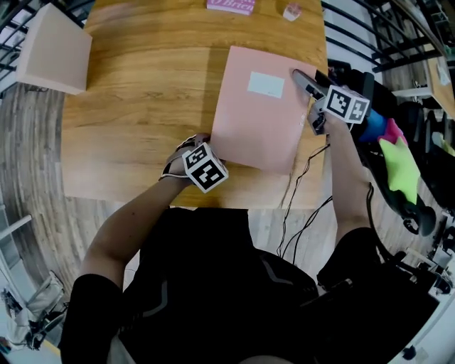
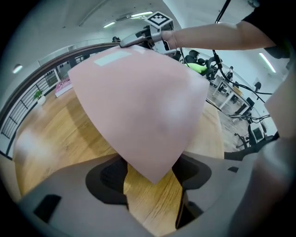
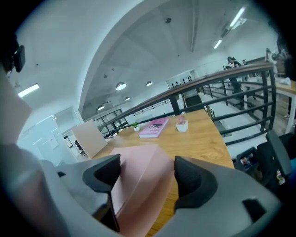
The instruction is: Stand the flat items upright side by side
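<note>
A pink flat item [image 1: 256,121] with a white label [image 1: 266,84] lies at the right of the wooden table [image 1: 142,106]. My right gripper [image 1: 307,99] is at its right edge near the far corner. In the right gripper view the pink item [image 3: 138,185] fills the gap between both pads, so my right gripper [image 3: 143,178] is shut on it. In the left gripper view the pink item [image 2: 138,102] slopes up toward the far side. Its near corner hangs over the gap of my left gripper [image 2: 150,178], whose jaws stand apart. My left gripper [image 1: 205,142] sits at the item's near left corner.
A beige flat board [image 1: 53,48] overhangs the table's far left corner. A pink book [image 1: 231,6] and a small pot [image 1: 291,11] sit at the far edge. Black railings run along the right side. Cables [image 1: 298,192] hang over the near edge.
</note>
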Available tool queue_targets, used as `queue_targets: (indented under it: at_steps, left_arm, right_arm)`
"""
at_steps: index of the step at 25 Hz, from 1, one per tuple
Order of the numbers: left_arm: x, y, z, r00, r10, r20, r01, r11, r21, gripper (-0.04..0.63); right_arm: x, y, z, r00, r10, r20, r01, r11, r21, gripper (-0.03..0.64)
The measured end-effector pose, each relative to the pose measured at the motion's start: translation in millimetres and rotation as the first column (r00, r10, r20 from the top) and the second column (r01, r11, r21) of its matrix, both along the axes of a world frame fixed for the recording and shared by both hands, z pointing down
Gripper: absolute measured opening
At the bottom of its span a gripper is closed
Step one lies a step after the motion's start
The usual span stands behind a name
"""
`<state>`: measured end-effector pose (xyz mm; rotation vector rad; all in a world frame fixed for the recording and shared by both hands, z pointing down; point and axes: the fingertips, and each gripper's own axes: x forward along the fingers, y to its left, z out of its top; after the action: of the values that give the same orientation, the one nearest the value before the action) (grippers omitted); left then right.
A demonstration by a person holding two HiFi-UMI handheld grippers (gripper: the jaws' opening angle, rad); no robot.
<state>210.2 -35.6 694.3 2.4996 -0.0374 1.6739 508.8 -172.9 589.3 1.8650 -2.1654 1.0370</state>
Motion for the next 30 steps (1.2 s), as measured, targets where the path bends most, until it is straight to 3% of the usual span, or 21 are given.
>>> queue_targets:
  at_steps: [2,7,11,17,22,25,30]
  left_arm:
    - [0.6,2.0,-0.5,1.0,0.004,0.003,-0.004,1.0,0.004,0.316]
    - [-4.3,-6.4,0.2,0.999,0.041,0.035,-0.044,0.995,0.095,0.316]
    - [-14.0,-19.6,2.9,0.996,0.069,0.06,-0.078,0.984,0.158,0.316]
    - [-24.4,-33.3,5.1,0.994,0.05,0.097,-0.074,0.962,0.262,0.316]
    - [-32.9,-50.3,7.5,0.99,0.025,0.135,-0.069,0.942,0.329,0.316]
    - [-30.2,-59.4,8.6,0.99,0.007,0.142,-0.056,0.936,0.349,0.316]
    - [-29.1,-68.9,12.3,0.988,0.0,0.152,-0.063,0.91,0.41,0.318]
  right_arm:
    - [-4.0,3.3,-17.6,0.999,0.003,-0.036,-0.001,0.999,0.038,0.365]
    - [-15.6,20.1,-55.8,0.995,0.022,-0.099,-0.009,0.991,0.131,0.353]
    - [-32.9,32.6,-91.5,0.988,0.046,-0.149,-0.014,0.978,0.21,0.343]
    - [-69.8,54.8,-144.3,0.97,0.035,-0.241,0.045,0.947,0.317,0.31]
    - [-95.1,73.8,-169.8,0.958,0.038,-0.286,0.074,0.926,0.369,0.291]
    - [-112.6,87.3,-178.9,0.945,0.02,-0.325,0.114,0.914,0.389,0.201]
    - [-125.7,104.5,-179.0,0.924,0.039,-0.38,0.127,0.907,0.403,0.198]
